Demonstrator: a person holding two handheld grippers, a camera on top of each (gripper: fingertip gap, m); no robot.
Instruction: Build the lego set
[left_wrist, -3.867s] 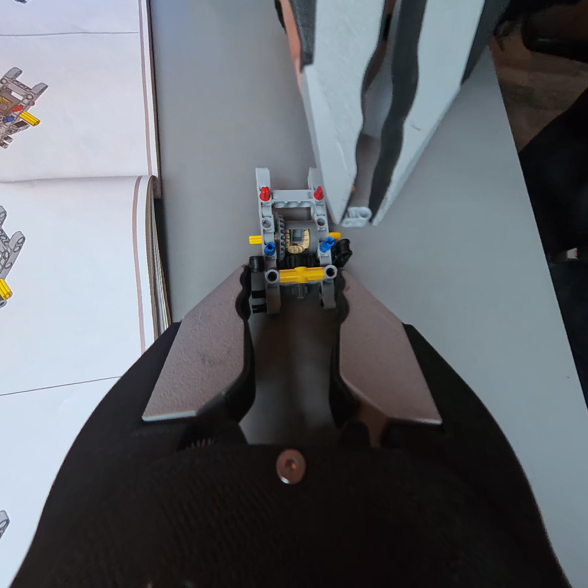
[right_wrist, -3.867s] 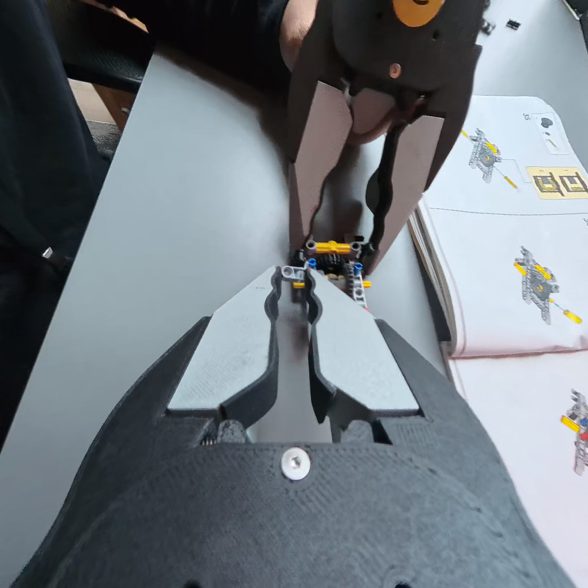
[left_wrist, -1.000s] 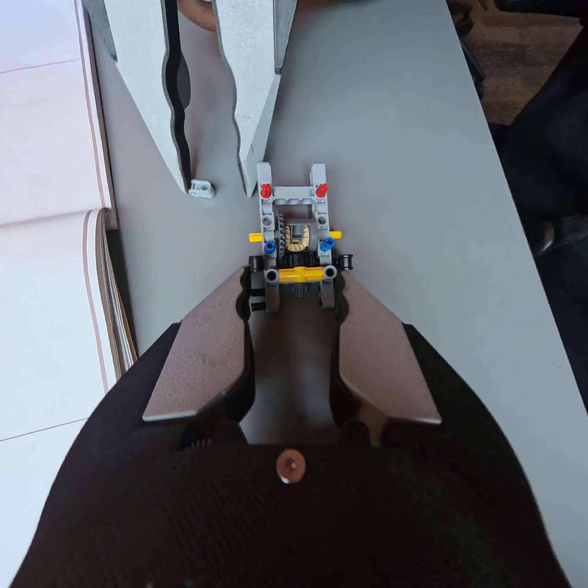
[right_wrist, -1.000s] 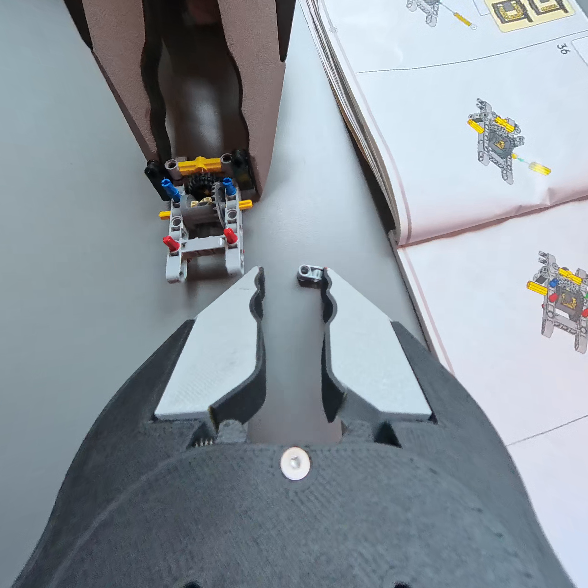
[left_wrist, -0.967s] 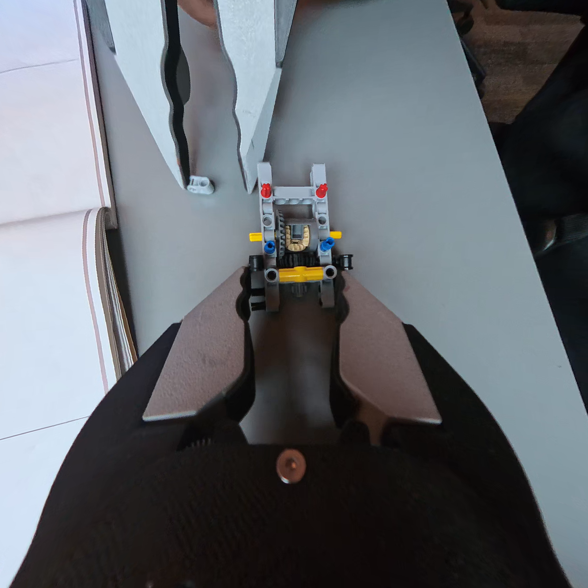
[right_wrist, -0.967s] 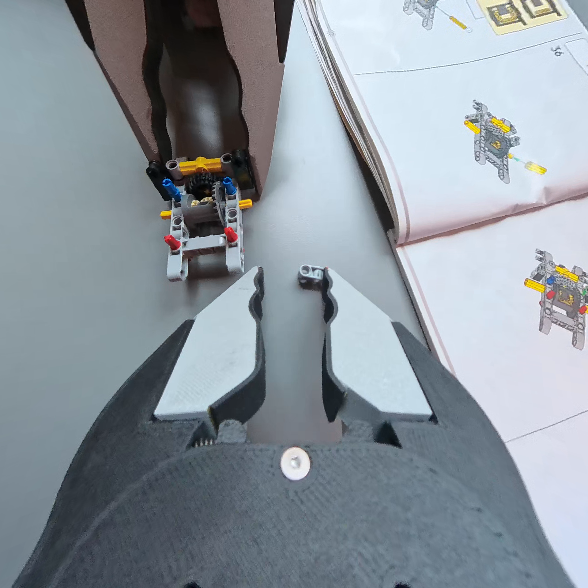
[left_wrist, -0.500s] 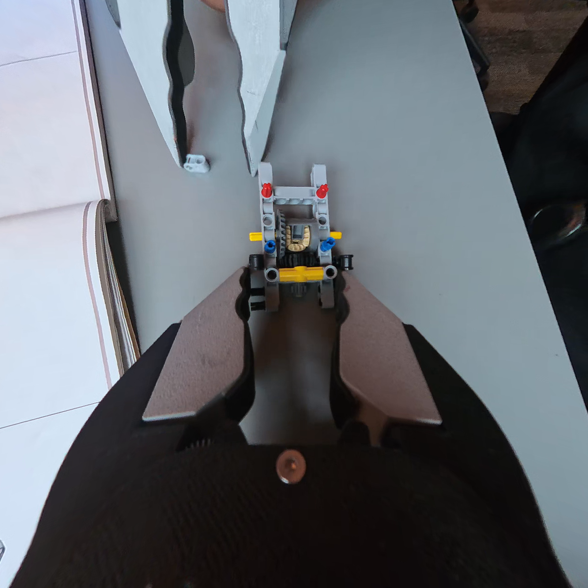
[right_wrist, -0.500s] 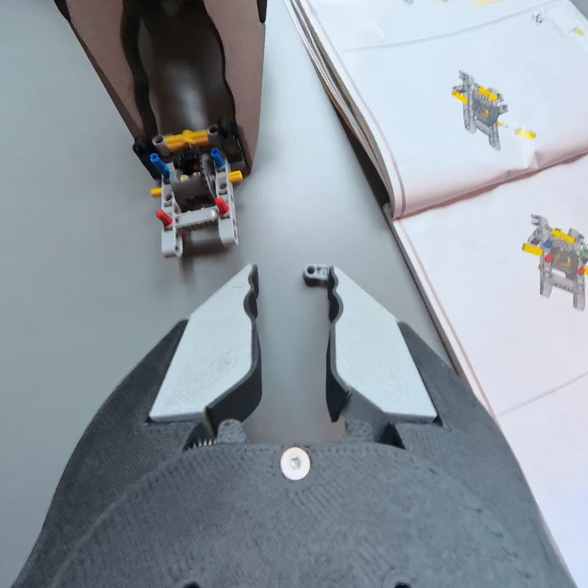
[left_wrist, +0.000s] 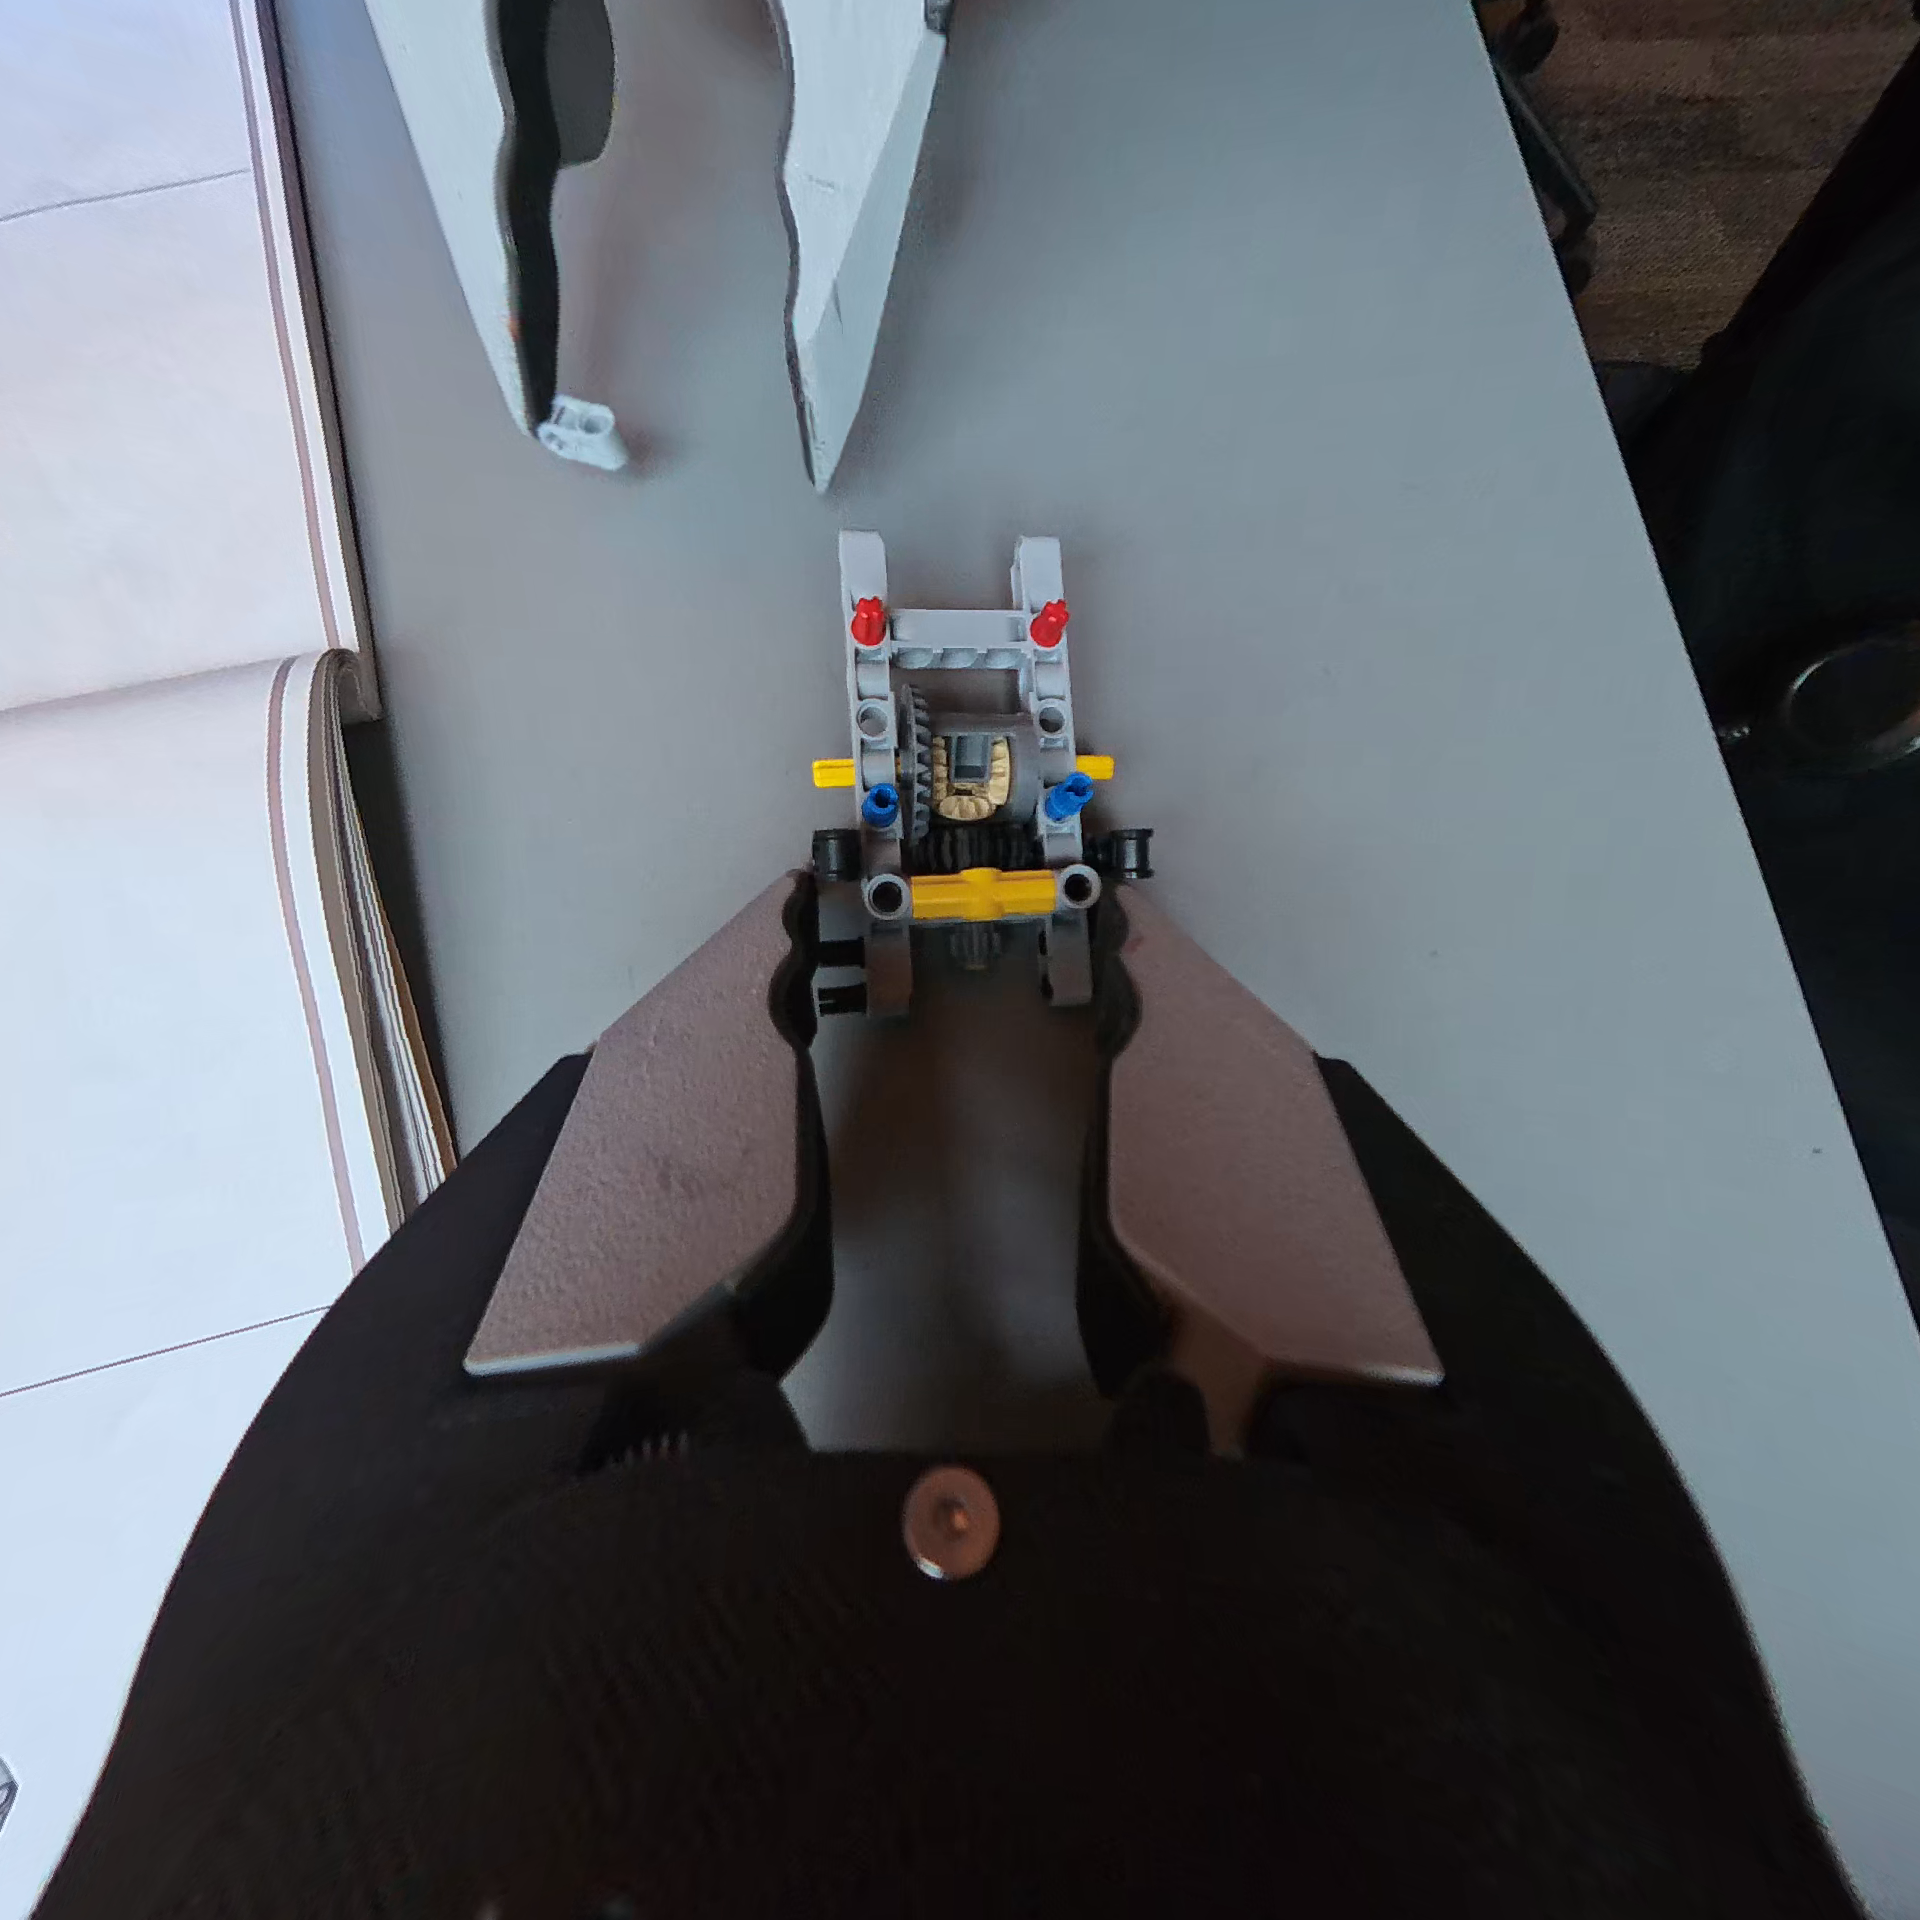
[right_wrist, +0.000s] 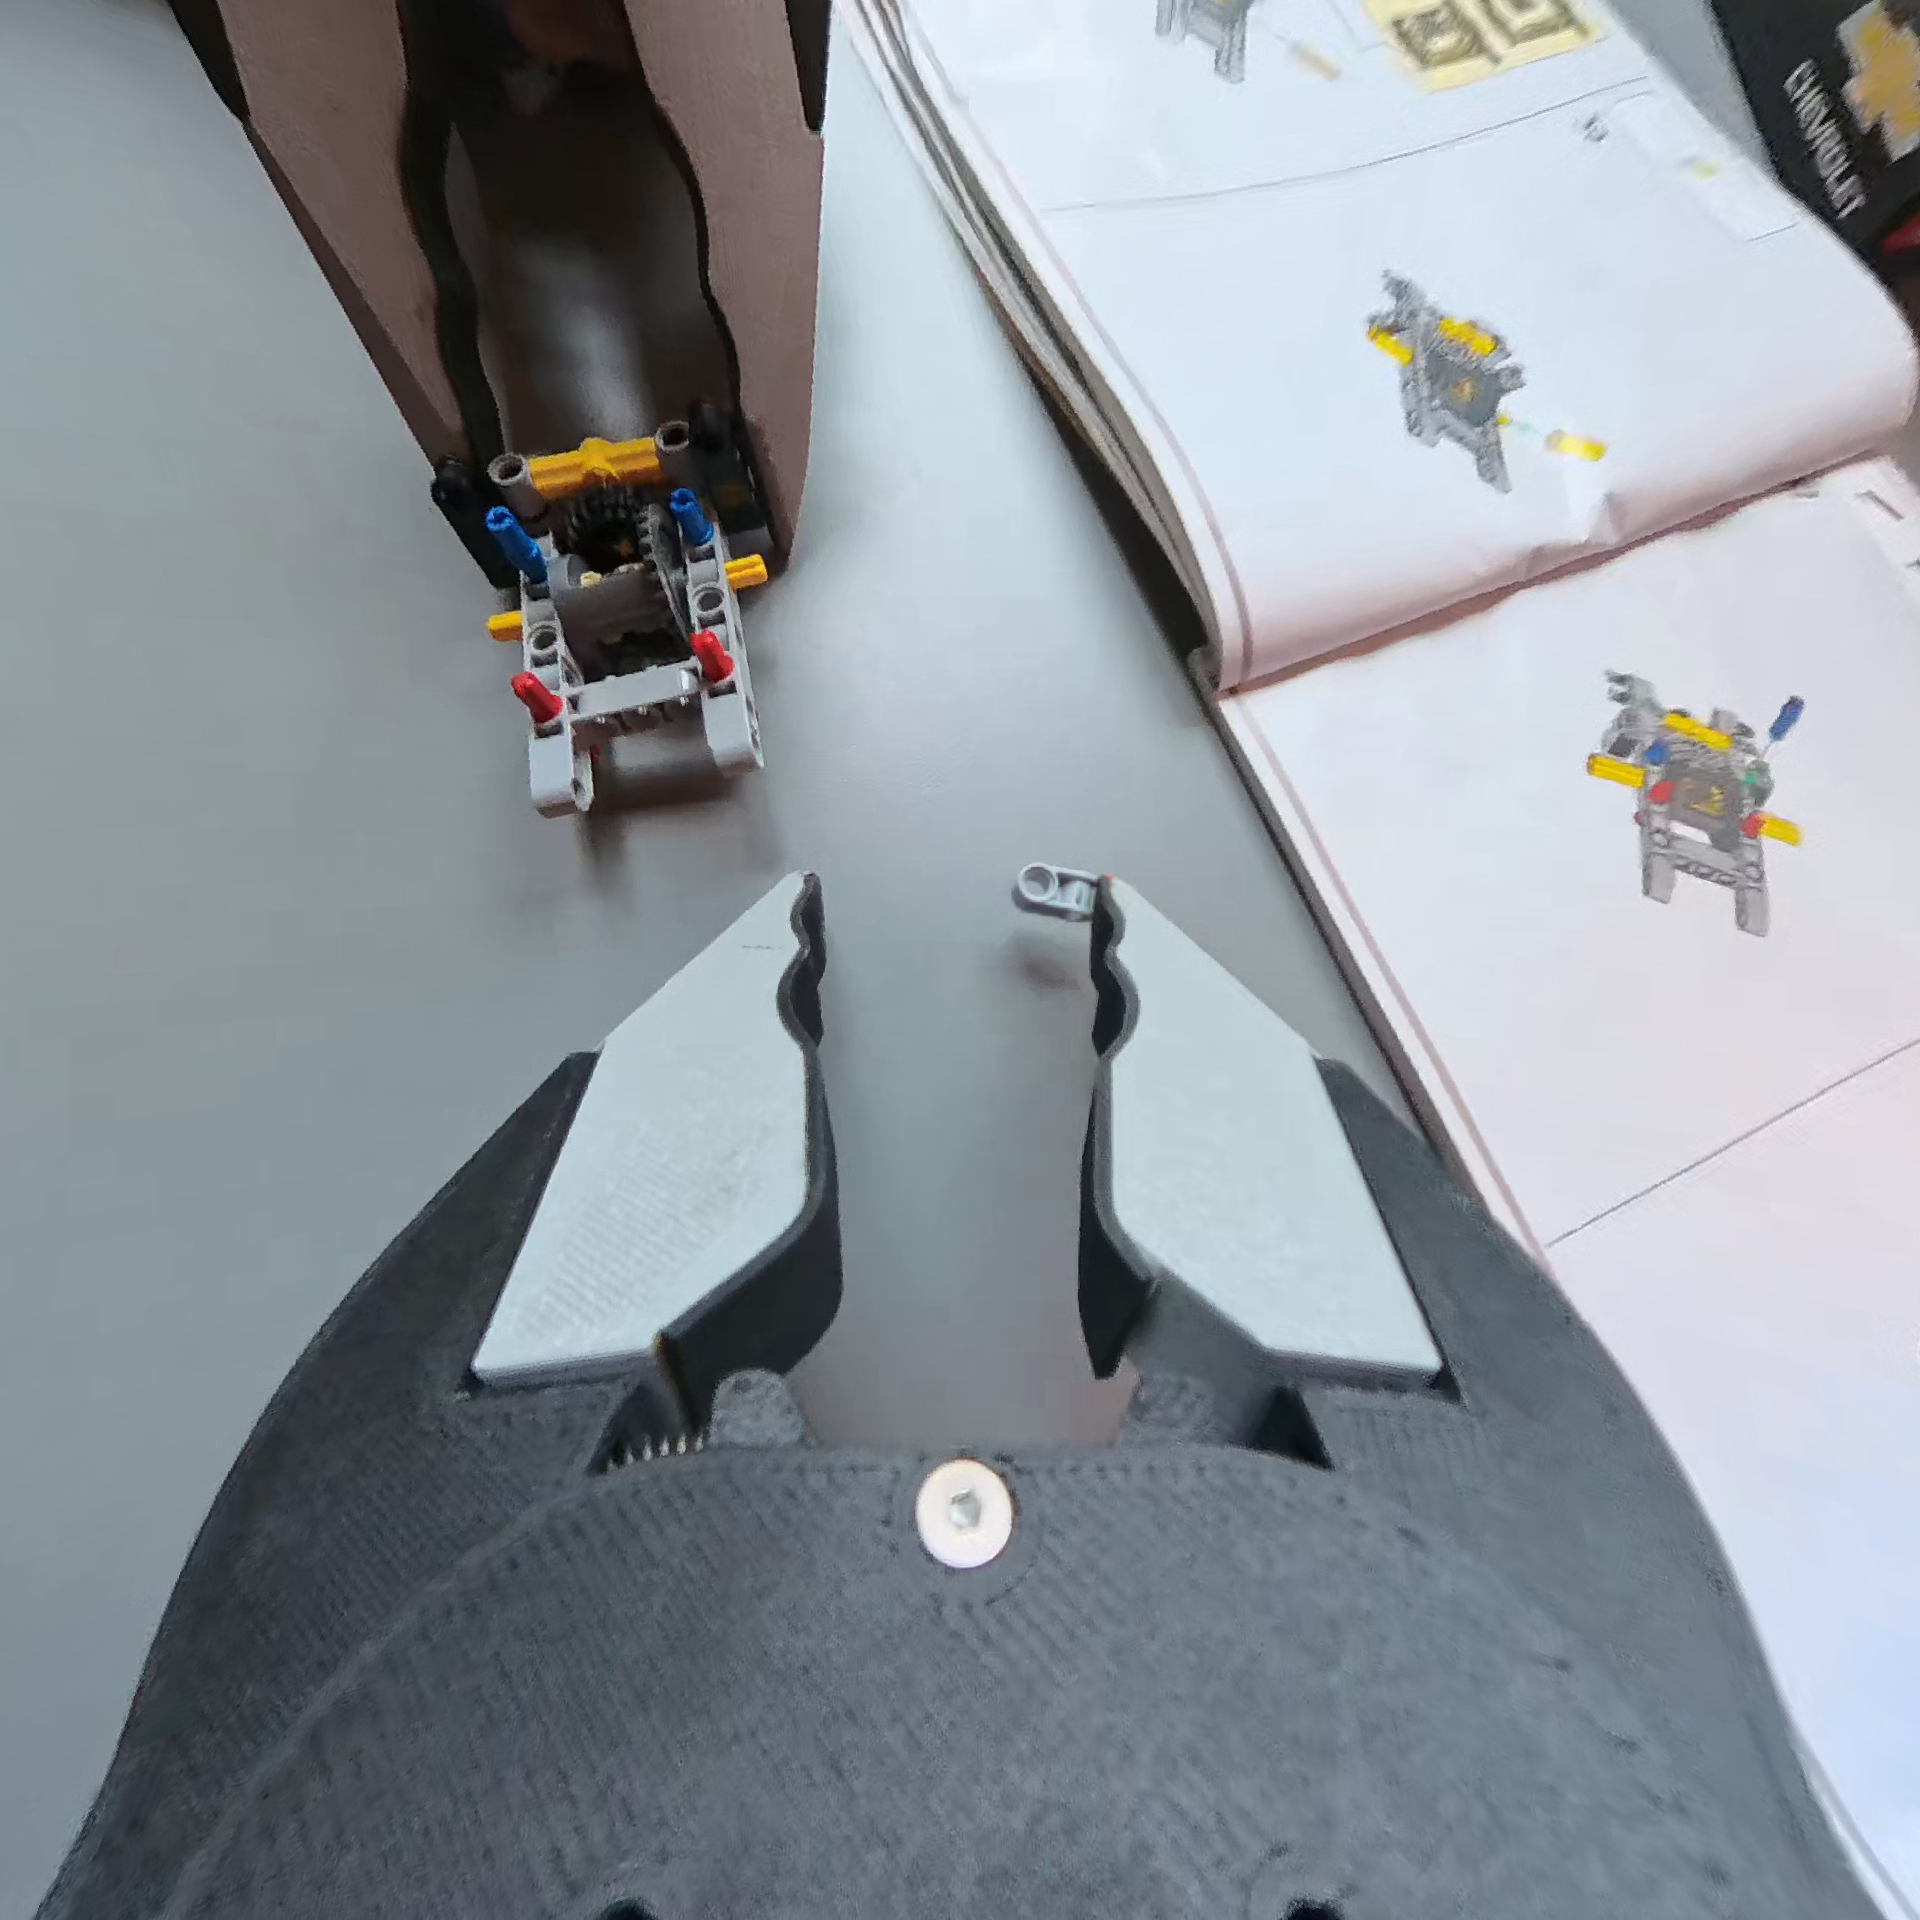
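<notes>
A grey lego assembly (left_wrist: 966, 727) with red, blue and yellow pins and a gear lies on the grey table (left_wrist: 1299, 468). My left gripper (left_wrist: 958, 914) is shut on its near end, by the yellow bar. The assembly also shows in the right wrist view (right_wrist: 634, 623), held by the left gripper (right_wrist: 613, 488). My right gripper (right_wrist: 956, 894) is open and sits a little in front of the assembly's forked end. A small grey connector (right_wrist: 1055, 891) touches its right fingertip (right_wrist: 1117, 914). In the left wrist view the connector (left_wrist: 582, 431) sits at a tip of the right gripper (left_wrist: 675, 452).
The open instruction booklet (right_wrist: 1558, 520) lies beside the grippers and also shows in the left wrist view (left_wrist: 156, 831). A black box (right_wrist: 1849, 104) stands at the far corner. The table's edge (left_wrist: 1662, 644) runs along the right, with dark floor beyond.
My right gripper, earlier shut on the small connector at the assembly, moved toward the booklet, opened wider and drew back. The connector stays at its fingertip. The left gripper keeps its hold.
</notes>
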